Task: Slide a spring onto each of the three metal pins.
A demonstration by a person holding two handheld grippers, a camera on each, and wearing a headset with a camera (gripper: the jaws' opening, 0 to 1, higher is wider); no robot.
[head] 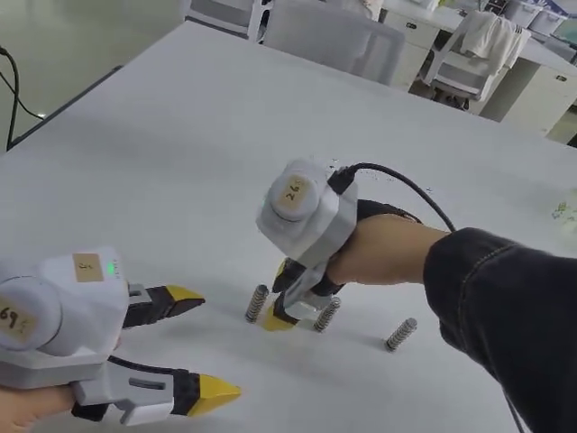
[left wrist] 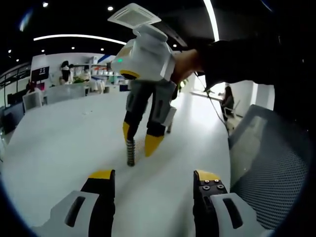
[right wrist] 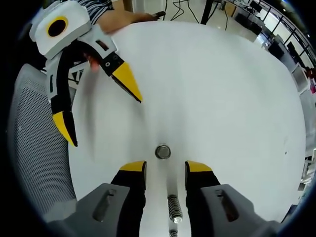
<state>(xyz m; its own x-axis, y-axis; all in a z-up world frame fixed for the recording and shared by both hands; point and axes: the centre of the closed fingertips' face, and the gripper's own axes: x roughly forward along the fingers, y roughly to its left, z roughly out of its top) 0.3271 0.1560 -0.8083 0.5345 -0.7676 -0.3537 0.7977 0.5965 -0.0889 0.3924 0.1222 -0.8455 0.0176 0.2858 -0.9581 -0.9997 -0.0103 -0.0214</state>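
On the tabletop, left — left gripper: released, empty.
Right gripper: jaws apart, grasping nothing, above the springs.
Springs: three upright, close together; whether on pins, cannot tell — if so, little left.

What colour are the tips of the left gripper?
Yellow. The head view shows it best: both tips of the left gripper stand out against the white table.

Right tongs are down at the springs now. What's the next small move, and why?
Probably shut the right tongs on the small coiled metal spring. Their jaws stand open with that spring in the gap between them, and a round metal end, likely a pin top, sits just ahead of the tips.
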